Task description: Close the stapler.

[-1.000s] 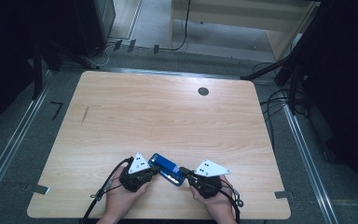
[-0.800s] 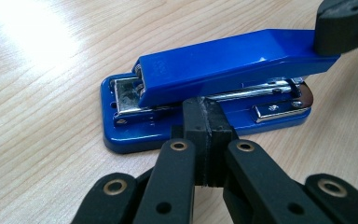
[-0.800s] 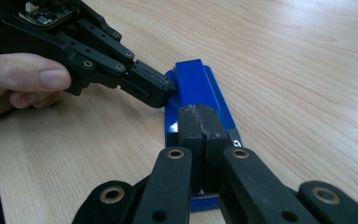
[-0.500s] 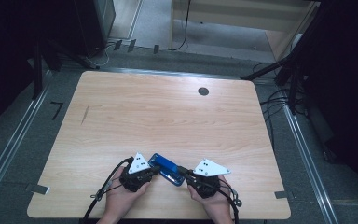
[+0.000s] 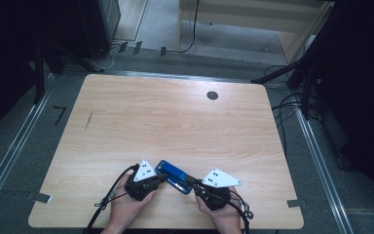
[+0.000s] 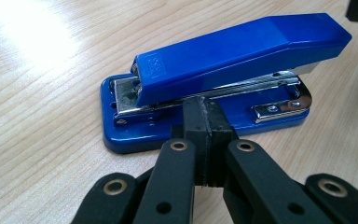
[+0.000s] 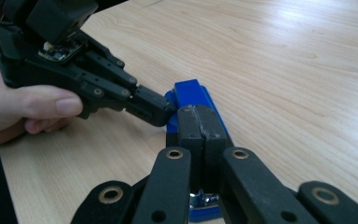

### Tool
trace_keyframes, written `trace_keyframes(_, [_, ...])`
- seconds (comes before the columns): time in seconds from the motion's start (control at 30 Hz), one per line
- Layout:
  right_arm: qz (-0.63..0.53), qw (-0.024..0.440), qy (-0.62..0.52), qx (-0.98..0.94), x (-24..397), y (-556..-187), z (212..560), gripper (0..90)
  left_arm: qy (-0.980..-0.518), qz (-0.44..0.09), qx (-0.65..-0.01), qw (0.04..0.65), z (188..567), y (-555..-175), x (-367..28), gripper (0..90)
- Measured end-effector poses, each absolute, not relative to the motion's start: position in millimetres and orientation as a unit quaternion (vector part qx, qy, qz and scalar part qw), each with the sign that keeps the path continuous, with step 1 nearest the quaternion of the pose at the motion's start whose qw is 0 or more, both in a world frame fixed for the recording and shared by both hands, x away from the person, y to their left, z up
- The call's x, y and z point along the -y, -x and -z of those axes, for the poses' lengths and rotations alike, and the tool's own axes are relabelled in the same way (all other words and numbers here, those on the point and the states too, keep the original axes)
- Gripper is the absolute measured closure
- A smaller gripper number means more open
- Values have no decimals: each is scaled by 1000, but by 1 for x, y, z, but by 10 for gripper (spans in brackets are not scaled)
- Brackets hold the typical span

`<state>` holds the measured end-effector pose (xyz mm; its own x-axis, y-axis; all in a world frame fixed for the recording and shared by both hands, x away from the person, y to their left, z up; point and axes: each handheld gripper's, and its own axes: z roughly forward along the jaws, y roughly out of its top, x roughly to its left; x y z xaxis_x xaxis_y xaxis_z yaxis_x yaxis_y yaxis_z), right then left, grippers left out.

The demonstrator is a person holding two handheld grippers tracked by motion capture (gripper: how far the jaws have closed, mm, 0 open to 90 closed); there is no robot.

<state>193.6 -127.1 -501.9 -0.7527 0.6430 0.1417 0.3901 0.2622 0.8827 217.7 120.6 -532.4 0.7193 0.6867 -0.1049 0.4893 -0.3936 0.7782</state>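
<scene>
Unmoved since earlier frame: stapler (image 5: 174,176) on table (image 5: 175,122), flanked by left gripper (image 5: 159,179) and right gripper (image 5: 190,181), jaws closed, empty, tips touching it.

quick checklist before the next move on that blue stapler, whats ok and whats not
1. Blue plastic stapler with metal magazine lies flat on the light wooden table: ok.
2. Left gripper jaws shut, tips against the stapler's long side, nothing gripped: ok.
3. Right gripper jaws shut, tips at the stapler's end: ok.
4. Whether the right tips actually touch the stapler: cannot tell.
5. Stapler top arm down, closed over the magazine: ok.
6. Room on the table beyond the stapler to slide it: ok.
</scene>
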Motion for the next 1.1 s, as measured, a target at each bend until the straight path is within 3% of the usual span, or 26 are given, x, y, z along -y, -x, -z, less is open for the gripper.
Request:
trace_keyframes(0.47, [-497,123,-345,-786,124,-175,517,900,-814,-109,-359,444,532,-216,-129,894])
trace_keyframes(0.97, [-470,141,-363,-792,116,-175,530,900,-784,-117,-392,467,530,-210,-157,689])
trace_keyframes(1.1, [-468,145,-369,-790,114,-175,532,900,-773,-132,-401,473,530,-207,-167,585])
